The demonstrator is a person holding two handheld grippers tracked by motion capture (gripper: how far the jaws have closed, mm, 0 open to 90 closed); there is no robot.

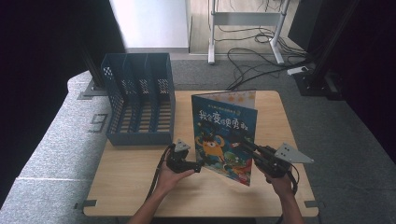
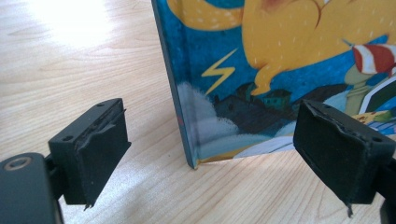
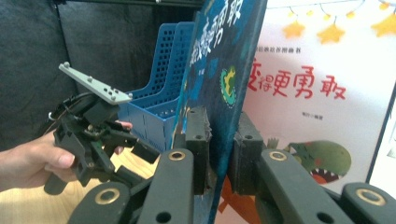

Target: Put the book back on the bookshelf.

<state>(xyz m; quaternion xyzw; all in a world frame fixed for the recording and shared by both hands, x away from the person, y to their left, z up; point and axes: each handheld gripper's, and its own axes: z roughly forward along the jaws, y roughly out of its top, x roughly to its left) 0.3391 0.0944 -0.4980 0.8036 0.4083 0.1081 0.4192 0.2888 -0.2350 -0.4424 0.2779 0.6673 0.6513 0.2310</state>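
A picture book (image 1: 224, 126) with a blue cover and a yellow cartoon creature stands upright on the wooden table (image 1: 135, 186). My right gripper (image 1: 245, 142) is shut on the free edge of its front cover. In the right gripper view the pads of the right gripper (image 3: 219, 140) clamp the blue cover (image 3: 224, 56), and a white title page shows behind it. My left gripper (image 1: 198, 167) sits at the book's lower left corner. In the left gripper view the left gripper (image 2: 212, 140) has wide-open jaws on either side of the spine edge of the book (image 2: 261, 70), without touching it.
A blue slotted file rack (image 1: 140, 100) stands at the table's back left, its compartments empty. It also shows behind the book in the right gripper view, as the rack (image 3: 159, 93). Bare wood lies in front of the book. Cables and a desk frame lie on the floor beyond.
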